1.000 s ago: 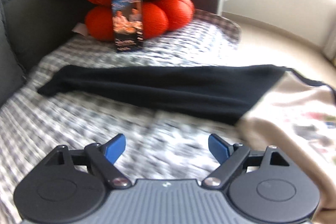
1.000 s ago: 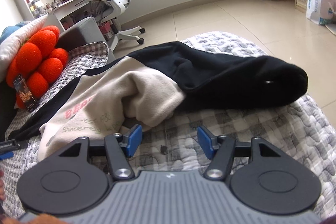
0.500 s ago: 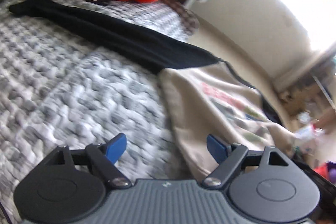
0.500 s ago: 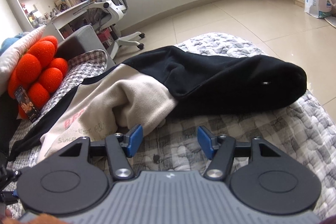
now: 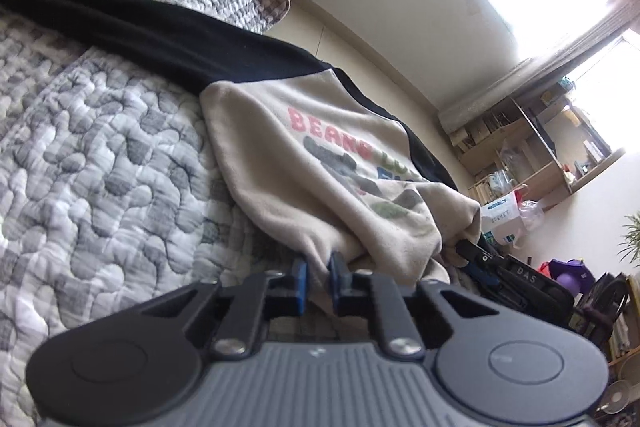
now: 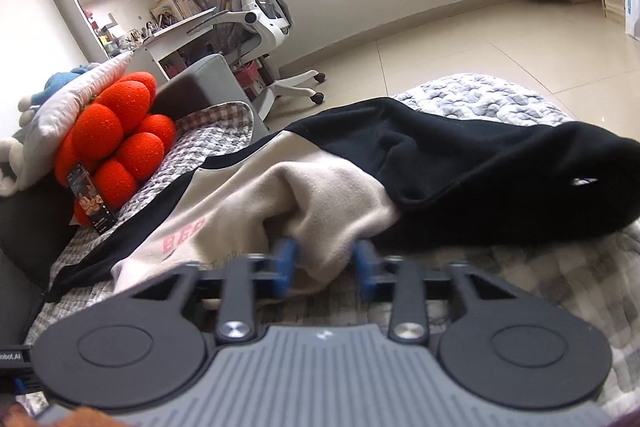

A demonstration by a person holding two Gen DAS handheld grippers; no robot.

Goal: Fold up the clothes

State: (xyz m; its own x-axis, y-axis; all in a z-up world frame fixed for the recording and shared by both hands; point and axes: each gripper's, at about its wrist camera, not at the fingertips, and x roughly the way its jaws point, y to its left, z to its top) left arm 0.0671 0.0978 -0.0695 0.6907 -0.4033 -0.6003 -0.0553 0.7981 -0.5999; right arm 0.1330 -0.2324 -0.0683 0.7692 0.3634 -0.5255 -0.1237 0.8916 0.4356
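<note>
A cream-and-black sweatshirt (image 5: 320, 155) is seen spread across a grey quilt (image 5: 100, 163) on a sofa, its black sleeves stretched out to either side, as its near hem is taken up at two points. The step in hand appears to be the grasp before the first fold. It would be done well if both corners were pinched through all layers, lifted together and kept level, so that the body is carried over without bunching or dragging the sleeves. The left gripper (image 5: 318, 281) is nearly shut and closing, a thin fold of cream hem nipped between its blue pads. The right gripper (image 6: 326, 265) is wider and also closing, a thicker bunch of cream cloth gathered between its pads. An orange cushion (image 6: 116, 143) sits at the sofa's far end.
</note>
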